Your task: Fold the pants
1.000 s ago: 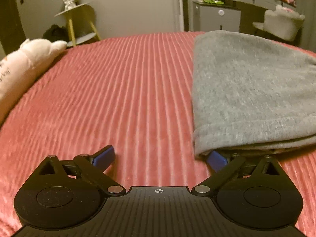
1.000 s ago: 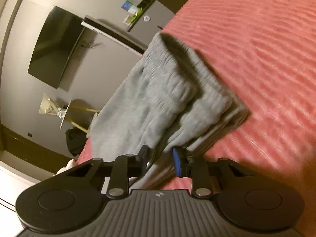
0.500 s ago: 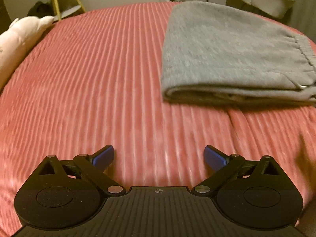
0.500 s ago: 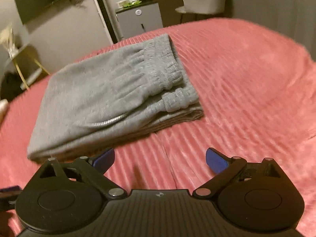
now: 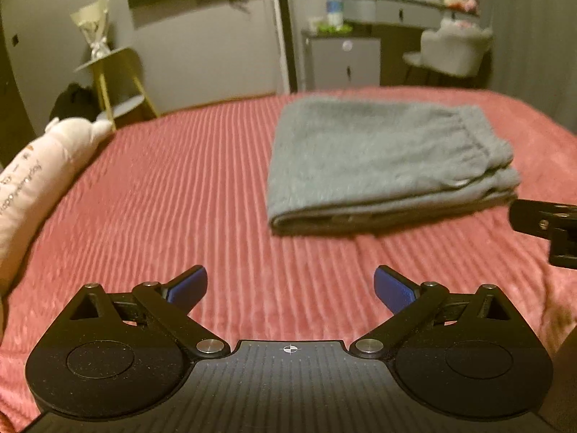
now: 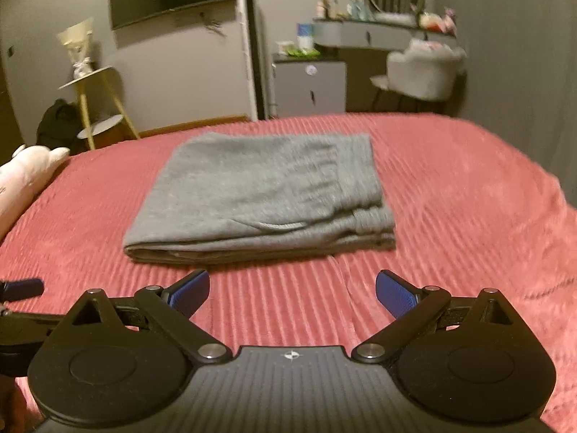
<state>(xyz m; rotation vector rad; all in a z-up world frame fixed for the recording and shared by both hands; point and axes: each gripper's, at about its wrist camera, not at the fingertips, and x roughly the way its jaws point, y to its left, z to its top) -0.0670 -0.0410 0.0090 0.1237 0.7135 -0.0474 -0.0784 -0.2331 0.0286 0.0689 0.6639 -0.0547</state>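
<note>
Two claws: both hang over the near part of the bed, apart from the cloth, neither touching it.
Pillow [image 5: 32, 184]: pale and soft, lies at the far left edge of the bed, well apart from the pants.
Left claw [image 5: 290, 287]: released, blue pads spread wide with nothing between them, only bedspread below.
Bed [image 6: 468, 216]: ribbed pink cover, soft and giving, so a press on it sinks a little.
Pants [image 6: 259, 195]: grey knit, folded into a flat, thick rectangle in the middle of the bed; in the right wrist view they sit just beyond the pads.
Waistband [image 6: 368, 195]: gathered elastic at the right end of the stack, bulkier than the rest, with a cord end showing at the near edge.
Right claw [image 6: 292, 290]: released, pads wide apart and bare.
Handling: likely light, limp and not slippery; the layers would slide over each other and sag if lifted at one point.
Where to hold: the near folded edge at both corners, pinching all layers together, or the firm waistband.
Progress: the fold looks finished or nearly so.
</note>
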